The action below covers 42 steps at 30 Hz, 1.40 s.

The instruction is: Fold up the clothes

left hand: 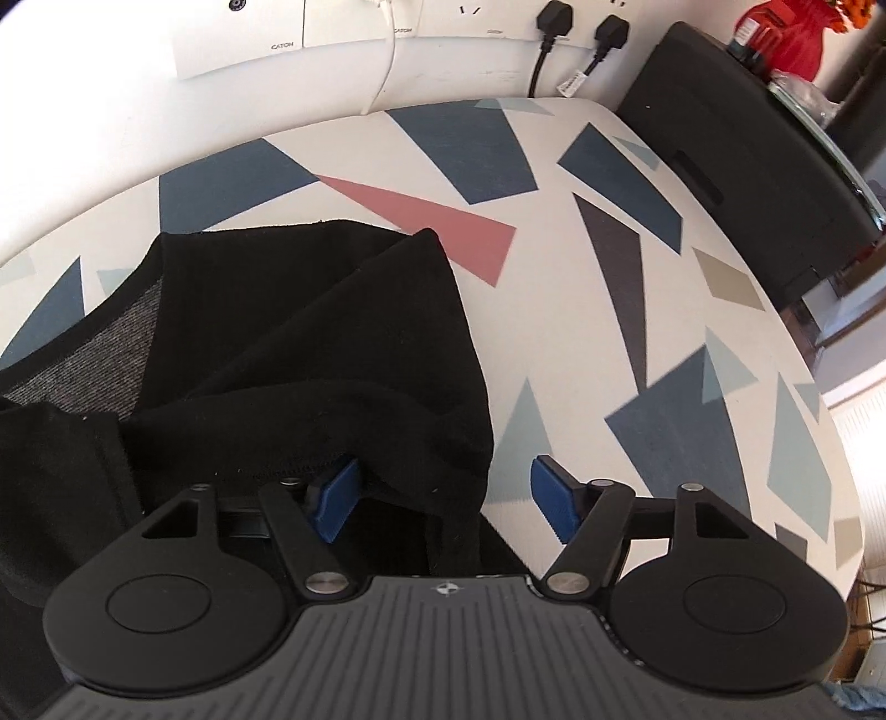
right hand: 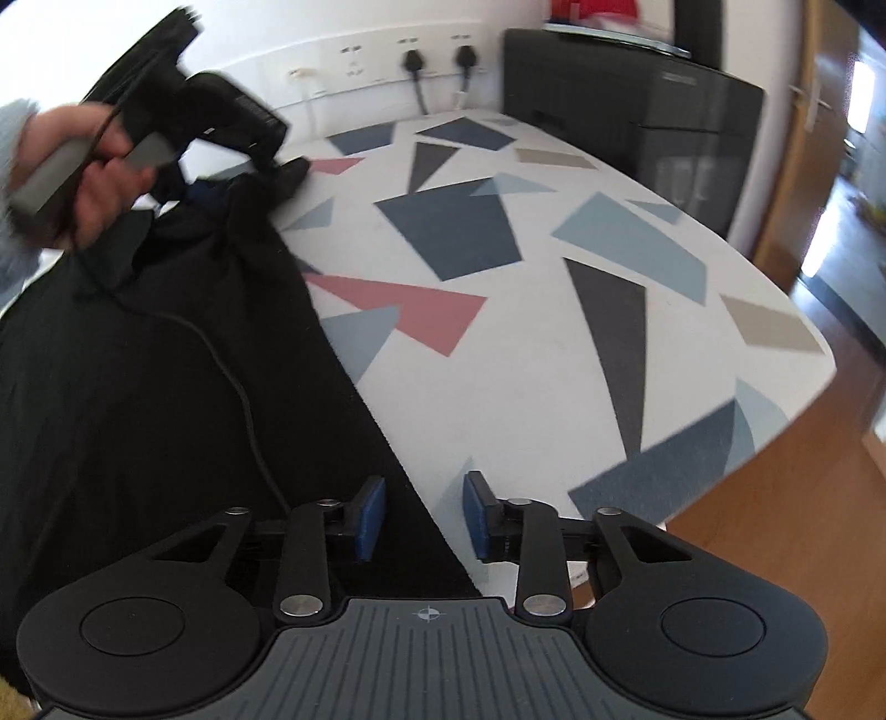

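Observation:
A black garment [left hand: 310, 343] lies bunched on the left of a table [left hand: 609, 343] covered in white cloth with blue, pink and grey shapes. A grey knit inner side [left hand: 94, 343] shows at its left. My left gripper [left hand: 443, 498] stands open over the garment's near right corner. Its left pad [left hand: 335, 498] is tucked under a fold, while its right pad [left hand: 554, 501] is over bare cloth. In the right wrist view, the garment [right hand: 138, 387] fills the left side. My right gripper [right hand: 423, 515] is open astride its straight edge, the pads not pressing it.
A hand [right hand: 94, 166] grips the other tool's handle at the garment's far end, and its black cable [right hand: 243, 399] trails over the cloth. A black cabinet [right hand: 637, 99] stands behind the table. Plugs [left hand: 554, 22] sit in wall sockets. Wooden floor [right hand: 775, 526] lies beyond the table's right edge.

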Each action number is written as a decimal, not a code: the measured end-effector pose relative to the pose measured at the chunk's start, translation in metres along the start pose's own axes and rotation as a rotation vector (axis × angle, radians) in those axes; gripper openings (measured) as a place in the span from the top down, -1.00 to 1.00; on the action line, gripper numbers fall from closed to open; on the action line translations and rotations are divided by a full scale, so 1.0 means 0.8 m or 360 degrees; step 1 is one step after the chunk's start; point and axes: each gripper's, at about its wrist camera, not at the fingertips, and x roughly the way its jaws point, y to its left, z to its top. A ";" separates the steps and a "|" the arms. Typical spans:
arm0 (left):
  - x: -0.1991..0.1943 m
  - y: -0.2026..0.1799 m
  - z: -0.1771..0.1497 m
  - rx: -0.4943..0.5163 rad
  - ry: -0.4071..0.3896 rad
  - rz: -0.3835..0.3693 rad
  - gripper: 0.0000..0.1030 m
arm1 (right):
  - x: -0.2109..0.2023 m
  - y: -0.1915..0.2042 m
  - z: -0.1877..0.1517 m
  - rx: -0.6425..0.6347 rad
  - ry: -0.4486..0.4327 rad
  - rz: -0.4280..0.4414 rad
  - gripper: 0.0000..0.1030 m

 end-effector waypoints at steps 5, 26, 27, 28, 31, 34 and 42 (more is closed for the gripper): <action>0.002 -0.006 -0.001 -0.0011 -0.0007 0.0065 0.12 | 0.008 -0.002 0.007 -0.0089 0.0031 0.0062 0.69; -0.006 -0.018 0.020 -0.0086 -0.0198 0.0070 0.82 | 0.017 -0.017 0.026 -0.0086 0.0130 0.0061 1.00; -0.004 -0.020 0.021 -0.0095 -0.0205 0.0072 0.82 | 0.017 -0.022 0.026 -0.0060 0.0134 0.0054 1.00; -0.002 -0.021 0.021 -0.0101 -0.0212 0.0070 0.82 | 0.016 -0.029 0.028 -0.0023 0.0137 0.0052 1.00; 0.001 -0.020 0.022 -0.0151 -0.0222 0.0031 0.81 | 0.014 -0.050 0.032 0.0101 0.0144 0.0061 0.99; -0.003 -0.019 0.026 -0.0183 -0.0254 -0.0030 0.81 | 0.011 -0.066 0.039 0.0211 0.0158 0.0127 0.72; -0.036 -0.034 0.036 -0.0076 -0.0264 -0.0116 -0.42 | -0.002 -0.062 0.070 0.0243 0.0104 0.0261 -0.08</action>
